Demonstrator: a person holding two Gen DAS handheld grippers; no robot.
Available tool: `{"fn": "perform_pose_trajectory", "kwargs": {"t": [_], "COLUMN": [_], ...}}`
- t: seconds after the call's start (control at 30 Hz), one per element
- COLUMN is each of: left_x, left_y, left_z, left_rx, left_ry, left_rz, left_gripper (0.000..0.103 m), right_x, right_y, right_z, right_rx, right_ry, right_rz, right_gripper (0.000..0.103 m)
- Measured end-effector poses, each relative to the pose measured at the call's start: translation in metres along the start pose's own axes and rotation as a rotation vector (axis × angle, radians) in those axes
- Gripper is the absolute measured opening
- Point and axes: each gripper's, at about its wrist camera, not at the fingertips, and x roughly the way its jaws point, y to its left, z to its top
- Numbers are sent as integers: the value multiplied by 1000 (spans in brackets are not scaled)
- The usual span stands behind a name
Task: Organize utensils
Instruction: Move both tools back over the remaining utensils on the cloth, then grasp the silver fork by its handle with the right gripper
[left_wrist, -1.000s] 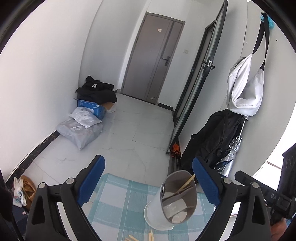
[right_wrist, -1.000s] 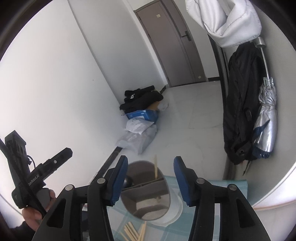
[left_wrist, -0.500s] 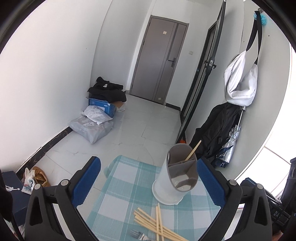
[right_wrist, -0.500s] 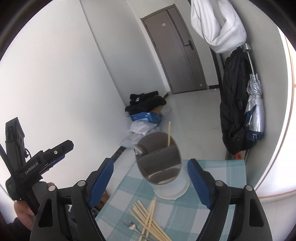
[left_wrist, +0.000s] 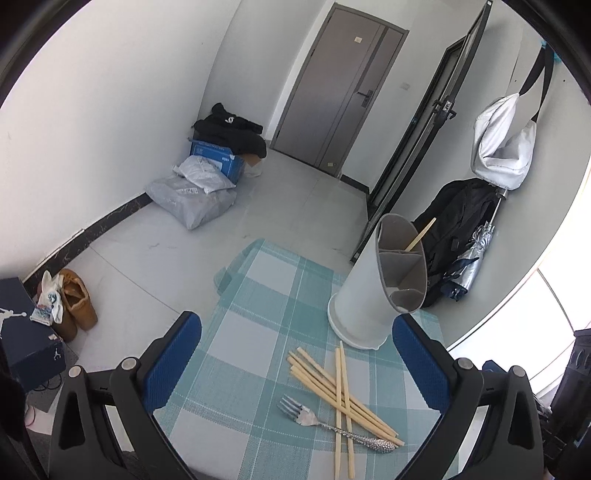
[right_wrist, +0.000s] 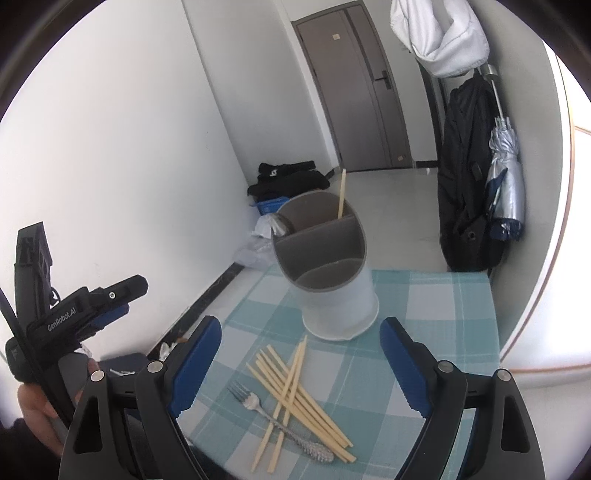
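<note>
A white utensil holder (left_wrist: 373, 291) with grey dividers stands on a teal checked tablecloth (left_wrist: 258, 332); it also shows in the right wrist view (right_wrist: 332, 280). One chopstick (right_wrist: 341, 194) and a metal utensil end (right_wrist: 279, 223) stick out of it. Several wooden chopsticks (left_wrist: 340, 395) lie crossed in front of it, over a silver fork (left_wrist: 325, 424); the same pile (right_wrist: 295, 387) and fork (right_wrist: 273, 417) show in the right wrist view. My left gripper (left_wrist: 299, 365) is open and empty above the pile. My right gripper (right_wrist: 299, 365) is open and empty above it too.
The table's far edge drops to a tiled floor with grey parcels (left_wrist: 188, 192), a blue box (left_wrist: 214, 155) and shoes (left_wrist: 74, 299). Black bags and a folded umbrella (right_wrist: 506, 177) hang on the right wall. The left gripper's body (right_wrist: 74, 317) shows at left in the right wrist view.
Both grippers have pulled back and up from the holder, so the chopstick pile and fork came into view. The right gripper's jaws have opened wider.
</note>
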Motion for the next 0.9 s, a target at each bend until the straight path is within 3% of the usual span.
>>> {"fn": "perform_pose_trajectory", "kwargs": {"t": [0.17, 0.3, 0.43, 0.53, 0.73, 0.9], "left_x": [4, 5, 11, 10, 12, 12], "left_y": [10, 23, 40, 53, 77, 84], "left_z": [1, 7, 11, 16, 22, 24], "left_rx": [-40, -91, -158, -195, -282, -325], "left_ry": [33, 40, 70, 46, 63, 63], "left_rz": [-1, 4, -8, 23, -5, -18], "left_gripper": [102, 102, 102, 102, 102, 102], "right_x": [19, 42, 70, 93, 132, 161], "right_y": [11, 29, 47, 61, 83, 93], "right_z": [-18, -28, -42, -52, -61, -67], "right_rx": [-50, -144, -199, -244, -320, -406], "right_ry": [98, 175, 266, 327, 416, 496], "right_rz": [25, 39, 75, 88, 133, 108], "right_gripper": [87, 72, 67, 64, 61, 51]}}
